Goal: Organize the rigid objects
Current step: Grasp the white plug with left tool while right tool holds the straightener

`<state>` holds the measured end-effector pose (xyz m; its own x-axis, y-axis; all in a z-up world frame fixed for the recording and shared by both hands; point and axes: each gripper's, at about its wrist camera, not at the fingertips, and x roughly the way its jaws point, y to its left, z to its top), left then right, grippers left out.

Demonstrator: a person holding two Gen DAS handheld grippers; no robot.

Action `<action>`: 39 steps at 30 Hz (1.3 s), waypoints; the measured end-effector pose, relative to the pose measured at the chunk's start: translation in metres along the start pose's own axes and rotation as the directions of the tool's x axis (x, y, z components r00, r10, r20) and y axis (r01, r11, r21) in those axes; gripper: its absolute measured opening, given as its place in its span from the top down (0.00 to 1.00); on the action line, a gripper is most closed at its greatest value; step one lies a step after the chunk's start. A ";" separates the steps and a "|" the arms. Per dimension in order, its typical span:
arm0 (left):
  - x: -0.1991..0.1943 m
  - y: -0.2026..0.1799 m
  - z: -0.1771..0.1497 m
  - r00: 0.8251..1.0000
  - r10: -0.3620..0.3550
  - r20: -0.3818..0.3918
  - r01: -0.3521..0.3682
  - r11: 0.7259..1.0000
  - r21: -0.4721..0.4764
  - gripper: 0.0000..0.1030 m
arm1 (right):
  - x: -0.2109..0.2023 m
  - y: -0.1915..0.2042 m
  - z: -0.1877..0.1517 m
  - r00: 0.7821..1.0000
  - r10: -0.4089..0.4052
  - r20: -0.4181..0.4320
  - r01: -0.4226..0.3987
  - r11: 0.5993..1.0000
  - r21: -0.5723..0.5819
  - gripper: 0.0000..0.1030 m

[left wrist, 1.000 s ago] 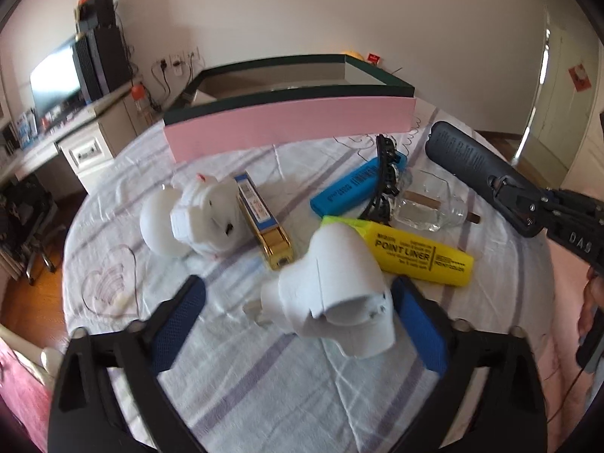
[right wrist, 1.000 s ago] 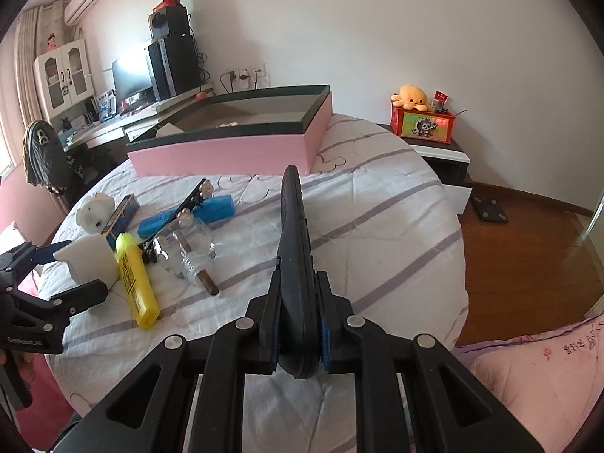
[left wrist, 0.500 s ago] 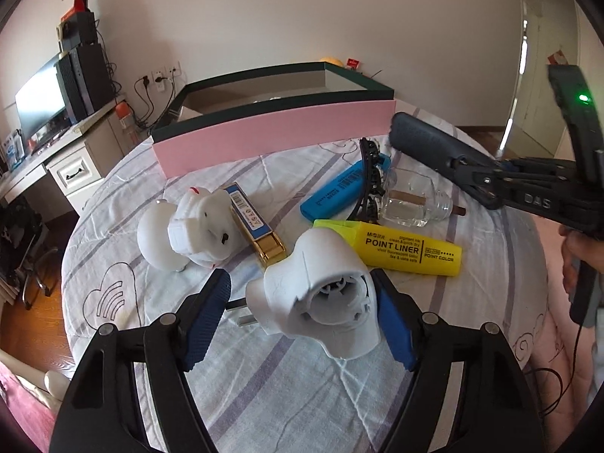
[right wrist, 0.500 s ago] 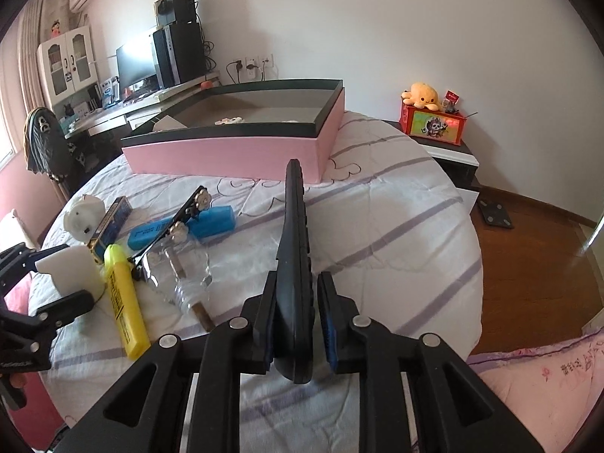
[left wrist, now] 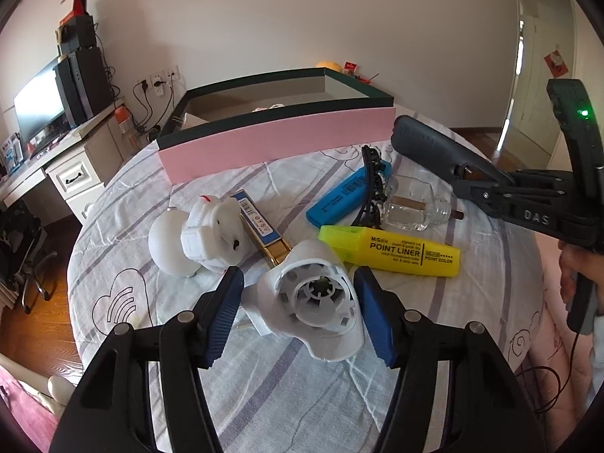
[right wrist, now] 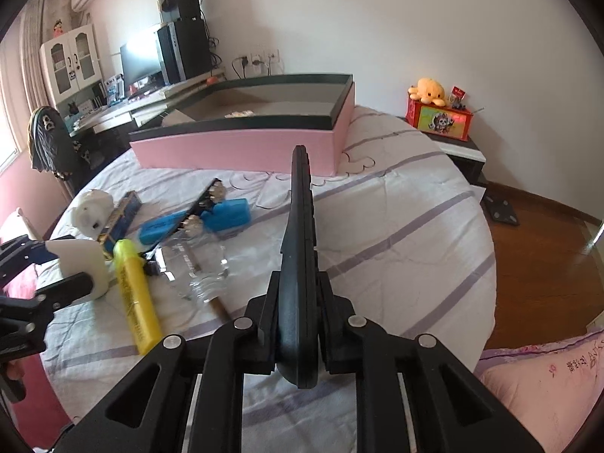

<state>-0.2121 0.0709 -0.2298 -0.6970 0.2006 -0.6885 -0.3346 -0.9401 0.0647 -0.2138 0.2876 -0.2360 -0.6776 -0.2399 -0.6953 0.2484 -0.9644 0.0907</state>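
My left gripper (left wrist: 298, 317) has its blue pads on both sides of a white plastic lamp socket (left wrist: 313, 305), closed on it just above the tablecloth. My right gripper (right wrist: 298, 343) is shut on a long black remote control (right wrist: 300, 234), held in the air and pointing at the pink box (right wrist: 241, 147). The remote also shows in the left wrist view (left wrist: 434, 143). On the table lie a yellow highlighter (left wrist: 392, 251), a blue case (left wrist: 339, 198), a glass bottle (left wrist: 415, 211), a white toy figure (left wrist: 204, 234) and a blue-gold box (left wrist: 260, 226).
The open pink box with a dark green rim (left wrist: 275, 139) stands at the far side of the round table (right wrist: 396, 234). A black hair clip (left wrist: 372, 185) lies over the blue case. A desk with monitor (left wrist: 37, 113) is to the left, wooden floor (right wrist: 536, 271) to the right.
My left gripper has closed in on the white socket and tipped it so its open end faces the camera. My right gripper has carried the remote forward toward the pink box.
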 end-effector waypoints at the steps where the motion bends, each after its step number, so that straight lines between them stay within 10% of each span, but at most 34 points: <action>1: 0.000 0.000 0.000 1.000 0.003 0.004 -0.003 1.000 0.001 0.40 | -0.004 0.002 -0.001 1.000 0.002 0.016 -0.002 1.000 0.004 0.85; 39: -0.034 0.012 0.026 0.995 -0.020 0.095 0.019 1.000 0.011 0.43 | -0.033 0.024 0.027 0.993 0.075 0.092 -0.075 0.997 -0.006 0.84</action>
<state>-0.2084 0.0603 -0.1868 -0.7472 0.2449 -0.6178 -0.3549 -0.9330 0.0593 -0.2040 0.2696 -0.1920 -0.7178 -0.3208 -0.6180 0.3024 -0.9431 0.1383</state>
